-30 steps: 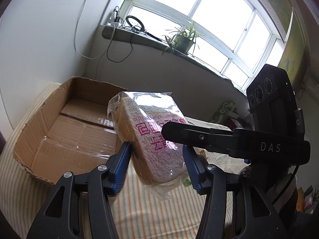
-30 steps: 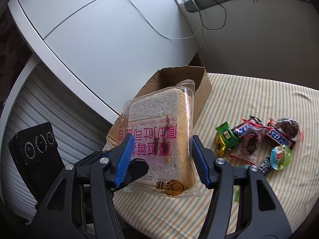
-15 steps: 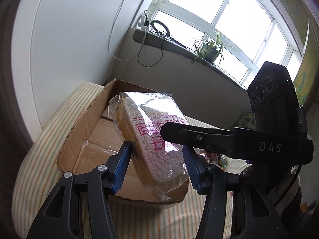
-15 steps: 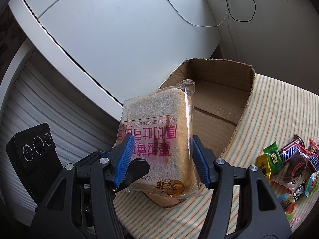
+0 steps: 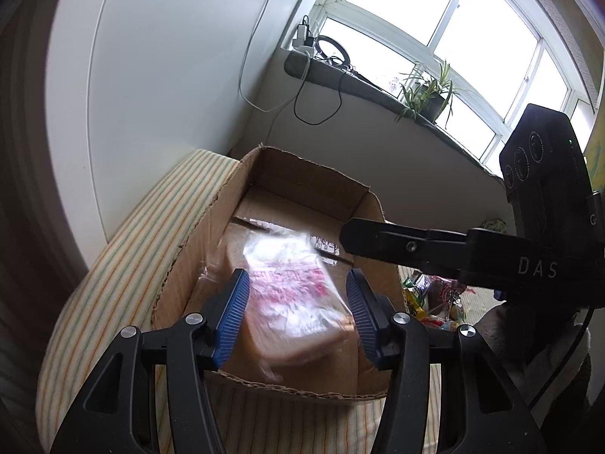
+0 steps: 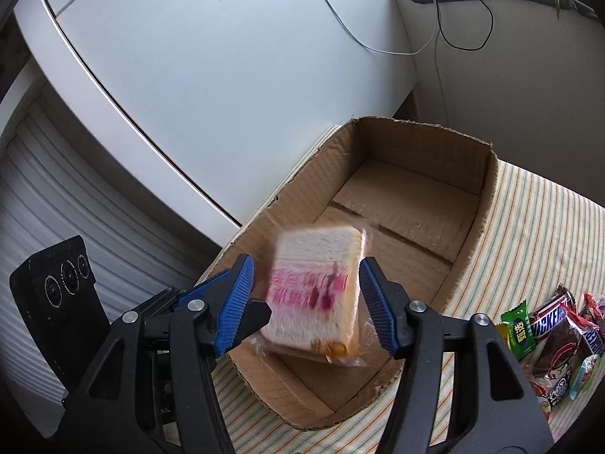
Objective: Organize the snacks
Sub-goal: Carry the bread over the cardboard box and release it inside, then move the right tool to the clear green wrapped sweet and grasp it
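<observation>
Bread pack (image 6: 315, 295), blurred, sits inside cardboard box (image 6: 416, 147) at its near end, between the spread, non-touching jaws of both right gripper (image 6: 306, 299) and left gripper (image 5: 297, 312). Rest of box bare. Loose snacks (image 6: 552, 333) right of box on striped surface (image 6: 529, 219).

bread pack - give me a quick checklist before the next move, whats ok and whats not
1. Bread pack inside the cardboard box outline: ok.
2. Right tool clear of the pack: ok, a gap shows beside one pad.
3. Left tool clear of the pack: cannot tell, pack is blurred.
4. Pack at rest on the box floor: cannot tell, blurred.
5. Room left in the box: ok, far half is bare.
6. Other snacks in sight on the striped cloth: ok.
</observation>
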A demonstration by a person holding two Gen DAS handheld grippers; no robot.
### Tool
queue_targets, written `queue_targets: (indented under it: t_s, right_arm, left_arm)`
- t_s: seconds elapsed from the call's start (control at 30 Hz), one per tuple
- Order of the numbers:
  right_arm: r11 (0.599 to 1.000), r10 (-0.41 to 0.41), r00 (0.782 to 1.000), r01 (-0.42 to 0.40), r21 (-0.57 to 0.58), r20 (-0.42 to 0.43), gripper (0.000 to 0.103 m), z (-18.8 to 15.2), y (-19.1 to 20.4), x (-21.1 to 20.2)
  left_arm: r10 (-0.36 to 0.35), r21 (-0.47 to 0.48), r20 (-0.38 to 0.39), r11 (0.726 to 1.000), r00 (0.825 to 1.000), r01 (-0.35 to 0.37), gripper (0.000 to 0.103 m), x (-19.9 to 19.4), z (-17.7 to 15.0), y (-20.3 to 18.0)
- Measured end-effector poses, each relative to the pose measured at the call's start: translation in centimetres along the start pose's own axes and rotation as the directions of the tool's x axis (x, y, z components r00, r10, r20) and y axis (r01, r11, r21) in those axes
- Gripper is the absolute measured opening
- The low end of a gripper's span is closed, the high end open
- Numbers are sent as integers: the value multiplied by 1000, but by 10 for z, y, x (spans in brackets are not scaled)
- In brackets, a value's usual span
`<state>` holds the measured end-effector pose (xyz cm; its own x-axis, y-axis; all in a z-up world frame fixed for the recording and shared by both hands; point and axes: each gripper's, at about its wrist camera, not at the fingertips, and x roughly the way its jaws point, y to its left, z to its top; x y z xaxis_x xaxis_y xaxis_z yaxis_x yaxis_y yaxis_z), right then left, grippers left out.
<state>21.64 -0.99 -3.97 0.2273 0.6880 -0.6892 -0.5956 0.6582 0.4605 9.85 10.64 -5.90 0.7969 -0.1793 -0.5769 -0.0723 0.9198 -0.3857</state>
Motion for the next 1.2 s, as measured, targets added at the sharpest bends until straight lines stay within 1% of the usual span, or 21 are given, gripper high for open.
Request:
queue_targets:
  t_s: [0.23, 0.4, 0.57, 0.73, 0.87, 1.03, 1.13, 1.2]
  right_arm:
    - [1000, -24, 1000, 24, -14, 13, 61, -5, -1, -16]
    - [998, -54, 998, 55, -40, 29, 61, -14, -1, -34]
    - [993, -98, 994, 101, -63, 55, 61, -25, -11, -57]
    - [987, -145, 986, 150, -60, 81, 61, -42, -30, -85]
    - [977, -198, 975, 205, -56, 101, 61, -58, -48, -110]
    - [961, -269, 956, 274, -29, 117, 61, -81, -71, -141]
    - [945, -323, 940, 326, -10, 114, 61, -98, -83, -152]
    - [937, -347, 932, 349, 3, 100, 61, -112, -93, -157]
  left_arm:
    - [14, -2, 13, 1000, 1000, -14, 52, -4, 3, -3]
    - [41, 36, 17, 998, 999, -42, 52, -5, 5, -13]
    - [39, 67, 27, 997, 999, -41, 52, -10, 3, -27]
    - [19, 88, 28, 996, 999, -22, 52, -12, -1, -42]
    - [-6, 97, 24, 995, 1000, 3, 52, -12, -5, -55]
    - [-38, 120, 2, 992, 999, 38, 52, -7, -13, -75]
    - [-62, 134, -16, 989, 998, 63, 52, -3, -19, -87]
    - [-78, 135, -31, 988, 996, 81, 52, 1, -23, -93]
